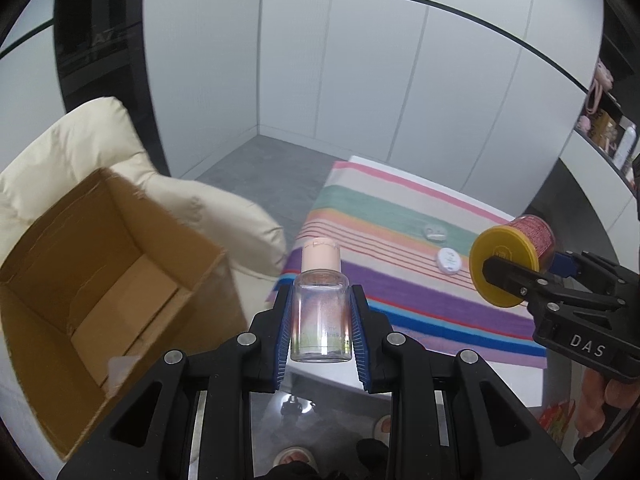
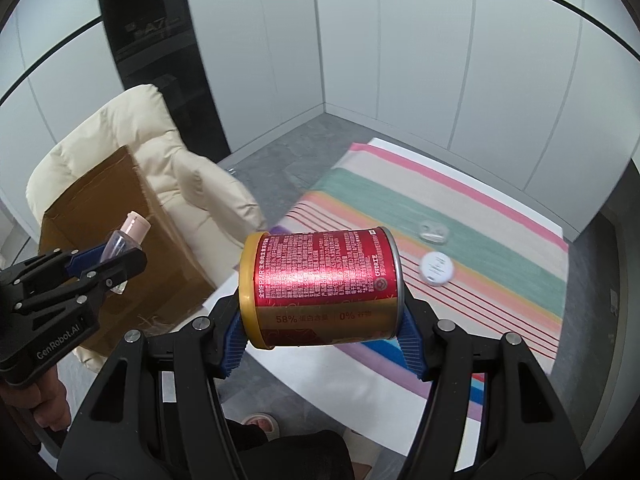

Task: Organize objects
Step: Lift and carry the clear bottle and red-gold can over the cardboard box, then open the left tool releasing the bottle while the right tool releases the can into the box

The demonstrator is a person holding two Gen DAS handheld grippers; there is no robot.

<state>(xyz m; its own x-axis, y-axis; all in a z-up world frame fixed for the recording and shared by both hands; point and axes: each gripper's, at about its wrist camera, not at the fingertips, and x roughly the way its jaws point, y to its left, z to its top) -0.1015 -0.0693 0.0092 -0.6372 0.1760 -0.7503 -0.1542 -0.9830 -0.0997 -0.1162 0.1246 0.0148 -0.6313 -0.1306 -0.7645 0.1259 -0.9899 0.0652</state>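
Clear rigid plastic, the light, slick bottle [image 1: 320, 312] sits clamped mid-body between the left gripper [image 1: 321, 332] pads, while the right gripper [image 2: 322, 344] clenches the stiff tin can [image 2: 320, 284] end-to-end.

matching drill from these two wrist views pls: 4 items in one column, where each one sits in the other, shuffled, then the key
Items
1. clear bottle with pink cap
2. red can with yellow lid
3. white round tin
4. cardboard box

Places
A. lying on the striped cloth
B. clamped in the right hand-held gripper, held sideways
C. resting on the cream cushioned chair, open
D. clamped in the left hand-held gripper, cap pointing away from the camera

Pairs: 1-D, 2-B, 3-A, 4-C
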